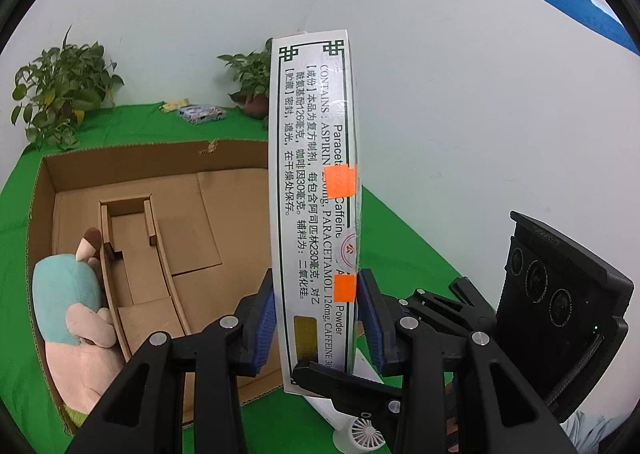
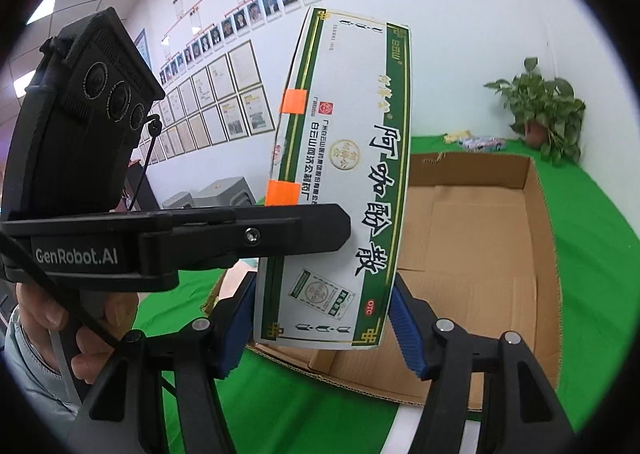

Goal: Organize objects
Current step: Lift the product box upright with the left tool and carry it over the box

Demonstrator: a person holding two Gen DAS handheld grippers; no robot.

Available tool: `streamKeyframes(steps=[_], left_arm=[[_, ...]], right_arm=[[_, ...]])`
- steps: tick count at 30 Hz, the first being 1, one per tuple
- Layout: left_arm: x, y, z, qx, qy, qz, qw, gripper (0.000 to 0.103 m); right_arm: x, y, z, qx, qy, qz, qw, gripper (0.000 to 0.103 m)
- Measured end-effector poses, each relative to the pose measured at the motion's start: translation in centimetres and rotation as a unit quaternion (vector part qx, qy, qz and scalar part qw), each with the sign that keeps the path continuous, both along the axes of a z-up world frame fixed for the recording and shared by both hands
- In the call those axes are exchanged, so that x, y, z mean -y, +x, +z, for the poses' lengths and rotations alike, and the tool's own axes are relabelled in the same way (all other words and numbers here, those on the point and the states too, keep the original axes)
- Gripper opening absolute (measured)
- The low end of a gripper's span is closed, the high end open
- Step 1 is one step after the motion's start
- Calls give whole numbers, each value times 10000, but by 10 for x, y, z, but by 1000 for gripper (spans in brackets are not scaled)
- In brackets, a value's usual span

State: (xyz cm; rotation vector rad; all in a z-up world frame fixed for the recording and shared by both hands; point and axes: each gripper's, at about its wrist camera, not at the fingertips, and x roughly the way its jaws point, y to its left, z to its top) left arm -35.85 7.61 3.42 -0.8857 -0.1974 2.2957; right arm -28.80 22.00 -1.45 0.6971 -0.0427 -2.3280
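medicine box (image 2: 344,181) upright | both grippers' jaws clamp it (above cardboard box (image 2: 480,221))

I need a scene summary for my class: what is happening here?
A person holds a white and green medicine box in the air with both grippers. The left gripper clamps its narrow sides, the right gripper its wider face. Behind it, an open cardboard box on green cloth holds a plush toy.

White-and-green medicine box (image 2: 340,189), orange-taped, held upright above the open cardboard box (image 2: 480,238).
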Motion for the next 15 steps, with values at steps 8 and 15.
streamKeyframes(steps=[8,15], left_arm=[[11,-34,-68,593,56,125,9981,36],[21,-59,-124,1097,198,233,9935,36]], right_arm=[[13,-24,-41,688,148,6,9975,62],[19,-41,-77,1443,277,44,9891,62]])
